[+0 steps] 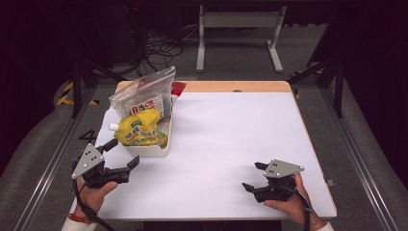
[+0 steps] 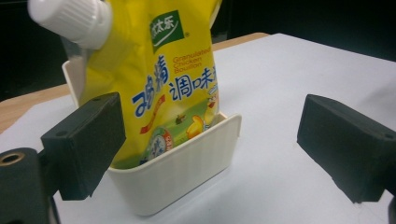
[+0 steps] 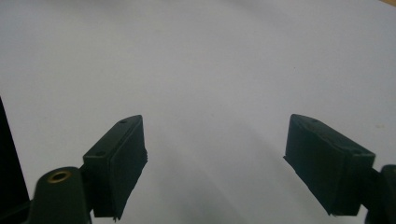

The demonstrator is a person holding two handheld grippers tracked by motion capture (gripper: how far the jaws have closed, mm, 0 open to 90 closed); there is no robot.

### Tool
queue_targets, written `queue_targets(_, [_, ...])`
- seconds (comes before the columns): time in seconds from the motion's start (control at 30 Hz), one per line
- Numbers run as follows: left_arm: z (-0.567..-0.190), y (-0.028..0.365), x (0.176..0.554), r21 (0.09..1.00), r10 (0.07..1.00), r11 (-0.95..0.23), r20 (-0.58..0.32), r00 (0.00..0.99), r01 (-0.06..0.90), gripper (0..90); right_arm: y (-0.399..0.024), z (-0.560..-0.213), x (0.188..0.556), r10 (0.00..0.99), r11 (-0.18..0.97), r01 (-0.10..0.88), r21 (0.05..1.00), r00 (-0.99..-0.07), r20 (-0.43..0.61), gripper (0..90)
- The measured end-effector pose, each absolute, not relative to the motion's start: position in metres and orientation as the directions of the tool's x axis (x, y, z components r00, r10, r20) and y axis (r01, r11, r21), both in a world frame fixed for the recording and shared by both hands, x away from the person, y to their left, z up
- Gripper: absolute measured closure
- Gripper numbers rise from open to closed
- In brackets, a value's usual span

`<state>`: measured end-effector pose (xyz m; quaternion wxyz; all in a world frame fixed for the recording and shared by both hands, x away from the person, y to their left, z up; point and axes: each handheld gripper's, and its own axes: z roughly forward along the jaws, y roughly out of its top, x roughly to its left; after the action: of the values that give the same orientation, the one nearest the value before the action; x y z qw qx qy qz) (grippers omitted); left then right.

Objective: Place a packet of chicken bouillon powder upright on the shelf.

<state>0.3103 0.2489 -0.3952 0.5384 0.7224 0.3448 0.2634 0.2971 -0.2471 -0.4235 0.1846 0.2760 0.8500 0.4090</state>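
High view: yellow pouch (image 1: 139, 132) sits in the white bin (image 1: 153, 150), left gripper (image 1: 122, 155) and right gripper (image 1: 254, 176) both wide and empty, so packing looks largely done.

Yellow pouch (image 2: 154, 70) top cut off; bin (image 2: 182, 163) hides its base.

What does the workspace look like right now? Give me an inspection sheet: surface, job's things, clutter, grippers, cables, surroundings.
Surface: white table top with a wooden far edge, bare across the middle and right.
Job's things: cream ribbed plastic bin at the left, holding a yellow spouted bouillon pouch with a white cap, and a clear zip bag of packets behind it.
Clutter: nothing seen.
Grippers: left gripper open, jaws toward the bin's near corner, not touching; right gripper open over bare table.
Cables: black cable trailing from the left gripper; loose cables on the floor.
Surroundings: grey floor, white frame legs beyond the table.
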Motion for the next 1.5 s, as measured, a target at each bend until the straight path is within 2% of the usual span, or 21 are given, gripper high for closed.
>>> queue_targets(0.43, [-0.397,0.228,0.308,0.948,0.739,-0.25,0.056,0.671,0.196,8.6,-0.254,-0.419,0.296,0.642,0.508,0.311,0.803,-0.759,-0.112,19.8])
queue_targets(0.9, [-0.404,0.188,0.305,0.926,0.64,-0.333,0.086,0.764,0.175,8.6,-0.263,-0.418,0.292,0.661,0.516,0.311,0.798,-0.737,-0.141,19.4])
queue_targets(1.5, [-0.417,0.155,0.303,0.893,0.554,-0.415,0.098,0.827,0.172,8.4,-0.282,-0.421,0.283,0.698,0.511,0.329,0.795,-0.698,-0.16,18.4])
